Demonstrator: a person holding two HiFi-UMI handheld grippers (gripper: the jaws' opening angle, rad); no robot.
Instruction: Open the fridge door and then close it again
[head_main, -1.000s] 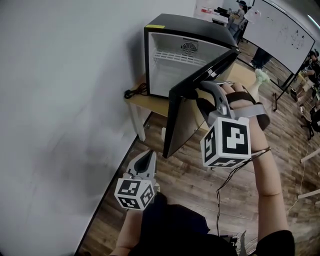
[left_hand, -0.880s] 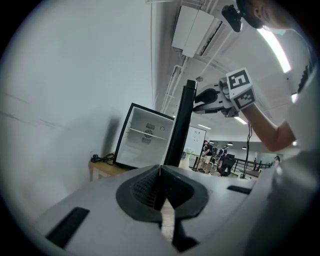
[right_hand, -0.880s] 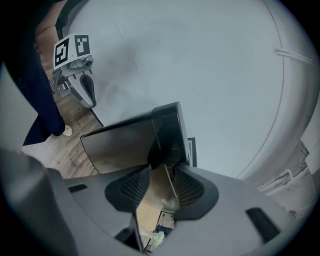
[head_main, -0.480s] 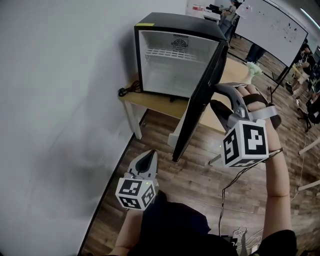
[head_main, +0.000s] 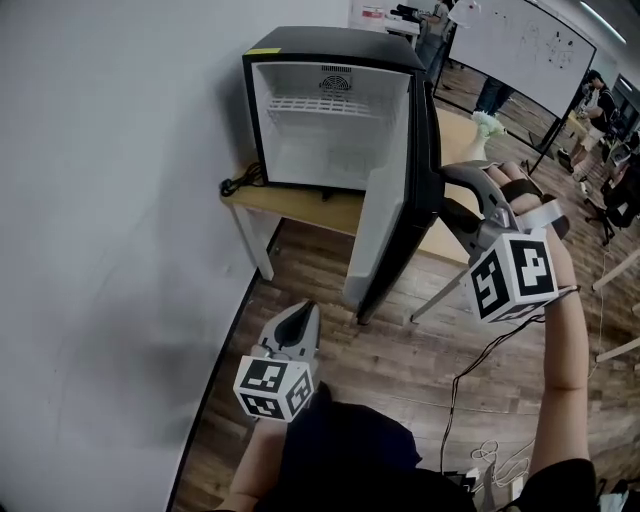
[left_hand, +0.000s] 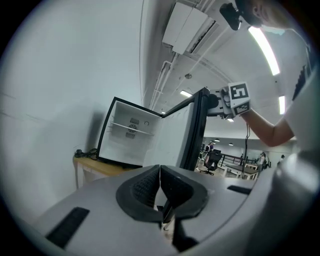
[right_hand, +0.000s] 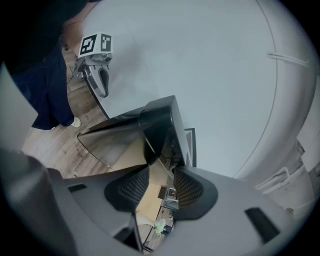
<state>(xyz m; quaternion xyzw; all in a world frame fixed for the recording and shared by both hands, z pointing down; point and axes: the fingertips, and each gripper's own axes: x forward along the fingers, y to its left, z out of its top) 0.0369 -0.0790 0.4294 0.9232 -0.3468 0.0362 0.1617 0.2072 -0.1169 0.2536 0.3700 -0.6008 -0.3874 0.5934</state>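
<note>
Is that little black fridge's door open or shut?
Open. The fridge door stands swung wide, and the white inside with its wire shelf is in plain view.

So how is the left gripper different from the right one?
The left gripper has shut, empty jaws; the right gripper has jaws apart, just opening, nothing between them. The left hangs low near the wall; the right is up by the fridge door. Both carry checkered cubes.

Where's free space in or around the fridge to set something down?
Free: the white floor inside the black mini fridge, below its white wire shelf, and the wooden table strip before it. Crowded: the left table corner, with a black cable.
</note>
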